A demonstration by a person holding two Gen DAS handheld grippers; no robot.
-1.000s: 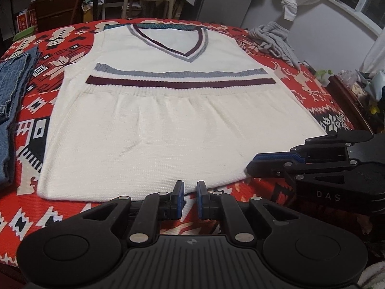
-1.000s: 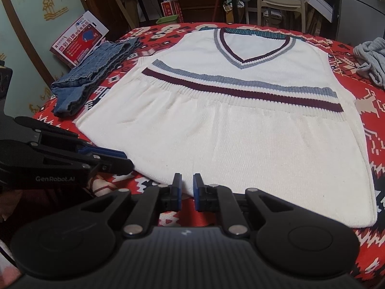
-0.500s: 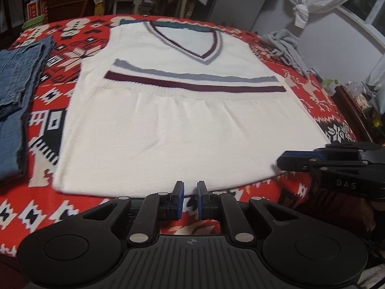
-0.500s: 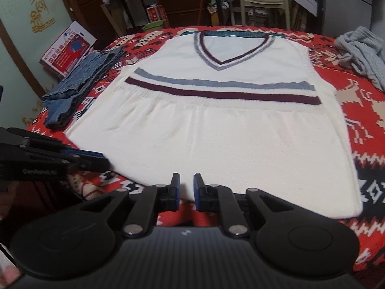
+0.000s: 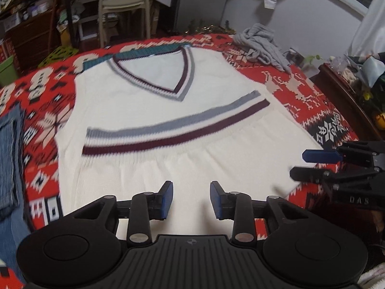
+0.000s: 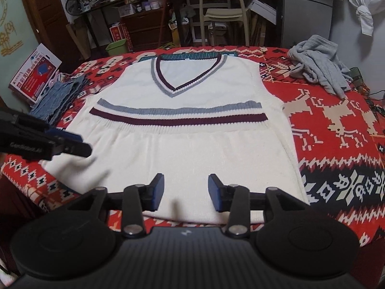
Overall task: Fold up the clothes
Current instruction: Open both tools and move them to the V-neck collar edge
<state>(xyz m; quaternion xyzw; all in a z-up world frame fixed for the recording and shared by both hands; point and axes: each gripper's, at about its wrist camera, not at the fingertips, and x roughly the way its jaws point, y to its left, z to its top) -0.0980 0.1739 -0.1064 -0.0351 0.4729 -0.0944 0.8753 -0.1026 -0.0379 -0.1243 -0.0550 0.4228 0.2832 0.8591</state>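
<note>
Left wrist view: left gripper [image 5: 191,198] has its jaws spread wide, blue pads [image 5: 167,198] apart, nothing between them. It sits over the near hem of the vest [image 5: 182,149]. The vest lies flat on the red patterned cloth [image 5: 300,96], white knit, V-neck at the far end, a grey and a maroon stripe across the chest. The hem runs under and just in front of the pads. Whether the pads touch the fabric cannot be told. The frame is motion-blurred, mostly on the left. Right gripper [image 5: 303,166] enters from the right edge at the vest's near right corner; its two fingers are parted, one above the other, nothing seen between them. Jeans [image 5: 9,159] lie at the left edge, beside the vest and apart from it. A grey garment [image 5: 262,43] lies bunched at the far right of the cloth.

Right wrist view: right gripper [image 6: 185,192] is spread wide and empty over the near hem, right of centre. The vest [image 6: 192,149] lies flat and square to the camera, collar far, hem near. Left gripper [image 6: 79,144] comes in from the left, over the vest's near left corner; its opening cannot be judged from this side. Jeans [image 6: 57,101] lie left of the vest. Grey garment [image 6: 317,60] lies far right. A chair [image 6: 223,9] stands beyond the cloth.
</note>
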